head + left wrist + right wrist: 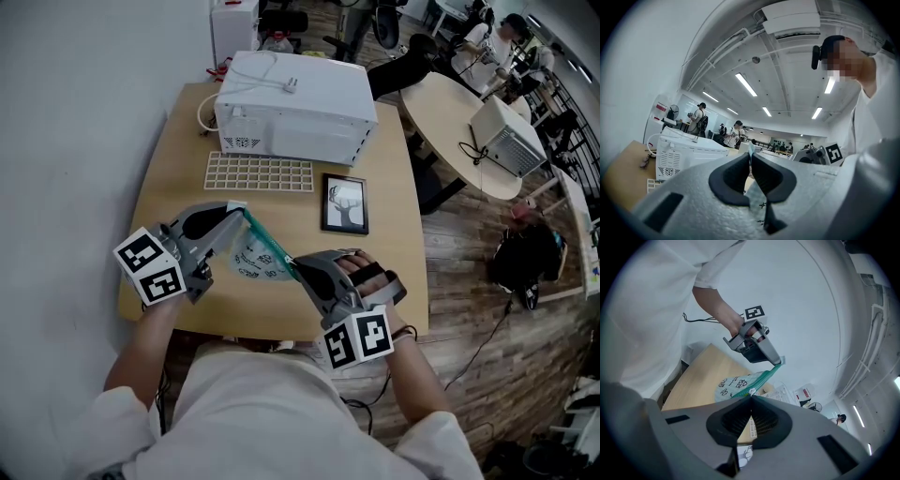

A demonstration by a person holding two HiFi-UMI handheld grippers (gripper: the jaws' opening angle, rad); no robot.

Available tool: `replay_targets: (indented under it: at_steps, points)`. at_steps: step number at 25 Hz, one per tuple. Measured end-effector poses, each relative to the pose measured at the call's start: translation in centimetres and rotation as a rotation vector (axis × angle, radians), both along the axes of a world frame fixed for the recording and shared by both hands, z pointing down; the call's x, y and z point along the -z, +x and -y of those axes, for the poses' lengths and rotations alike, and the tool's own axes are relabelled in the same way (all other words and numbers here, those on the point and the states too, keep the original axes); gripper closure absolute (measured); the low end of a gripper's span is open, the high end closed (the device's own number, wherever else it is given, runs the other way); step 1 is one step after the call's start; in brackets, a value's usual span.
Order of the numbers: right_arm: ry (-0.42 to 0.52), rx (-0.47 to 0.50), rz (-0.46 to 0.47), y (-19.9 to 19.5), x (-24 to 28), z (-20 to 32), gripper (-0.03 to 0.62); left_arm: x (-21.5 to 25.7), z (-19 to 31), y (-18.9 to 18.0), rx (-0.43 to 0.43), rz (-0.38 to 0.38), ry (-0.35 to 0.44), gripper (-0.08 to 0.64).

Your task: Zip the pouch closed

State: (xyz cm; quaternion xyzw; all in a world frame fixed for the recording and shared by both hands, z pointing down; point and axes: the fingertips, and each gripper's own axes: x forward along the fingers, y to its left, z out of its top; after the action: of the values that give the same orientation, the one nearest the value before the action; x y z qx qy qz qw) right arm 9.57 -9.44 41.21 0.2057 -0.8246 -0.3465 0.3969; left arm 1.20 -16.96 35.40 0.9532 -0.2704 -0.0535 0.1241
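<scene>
Our left tongs (236, 216) and right tongs (296, 266) are both clenched on one pouch (253, 257), held taut over the surface (169, 187).
We pinch the pouch's end fabric with the left tongs to anchor it. The right tongs clamp what looks like the zipper pull (750, 391), which we judge keeps the teal zipper (267, 239) straight for closing. We count two tongs, one pouch, one white appliance (295, 103), one grid tray (260, 172) and one framed picture (345, 203).
</scene>
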Motion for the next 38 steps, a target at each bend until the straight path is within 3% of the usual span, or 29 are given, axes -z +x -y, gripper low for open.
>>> replay_targets:
  at_steps: [5, 19, 34, 38]
  points:
    - [-0.015, 0.011, -0.022, 1.4, -0.9, -0.4, 0.591, 0.0, 0.6, -0.3, 0.063, -0.020, -0.004, 0.534]
    - [-0.023, -0.005, -0.013, 4.5, -2.1, -0.4, 0.591, -1.3, 0.7, 0.8, 0.110, -0.006, -0.009, 0.534]
    - [-0.068, 0.005, 0.013, 3.2, -3.2, 0.5, 0.591, -2.1, 0.9, -1.5, 0.162, -0.002, -0.020, 0.534]
    - [-0.091, -0.025, 0.030, 3.1, -4.0, 1.3, 0.589, -2.5, 0.6, -1.6, 0.147, 0.051, 0.012, 0.534]
